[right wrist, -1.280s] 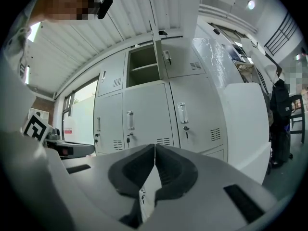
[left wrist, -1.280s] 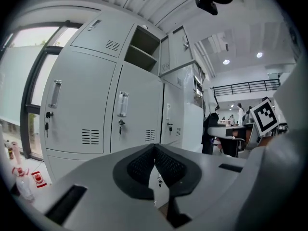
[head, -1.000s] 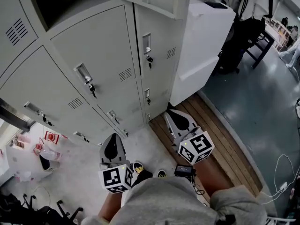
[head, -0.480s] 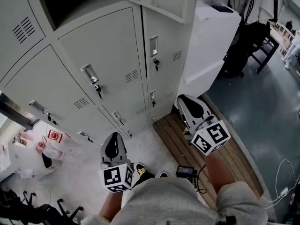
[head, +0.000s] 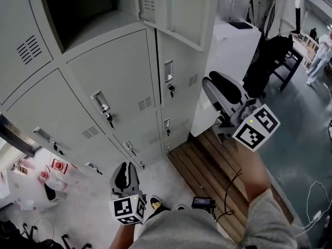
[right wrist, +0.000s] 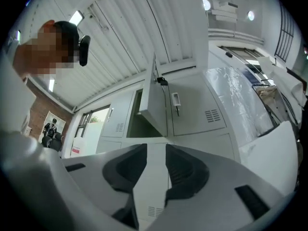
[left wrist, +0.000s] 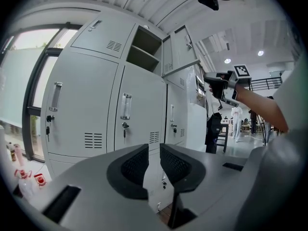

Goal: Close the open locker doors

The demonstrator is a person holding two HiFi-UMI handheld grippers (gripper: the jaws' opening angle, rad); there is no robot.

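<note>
head view | right gripper (head: 208,82) just opening, empty | left gripper (head: 124,166) apart | flat metal door (head: 176,12) ajar

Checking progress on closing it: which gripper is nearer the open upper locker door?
Right. The right gripper is up just below the open door, its empty jaws having just been opening; the left gripper hangs low, far beneath it.

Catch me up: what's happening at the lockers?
A person stands at a bank of grey lockers with a gripper in each hand. One upper door hangs open and is not yet closed. The right gripper is held up toward it without touching it; its jaws have just been opening, with nothing between them. The left gripper hangs low, jaws slightly apart and empty.
</note>
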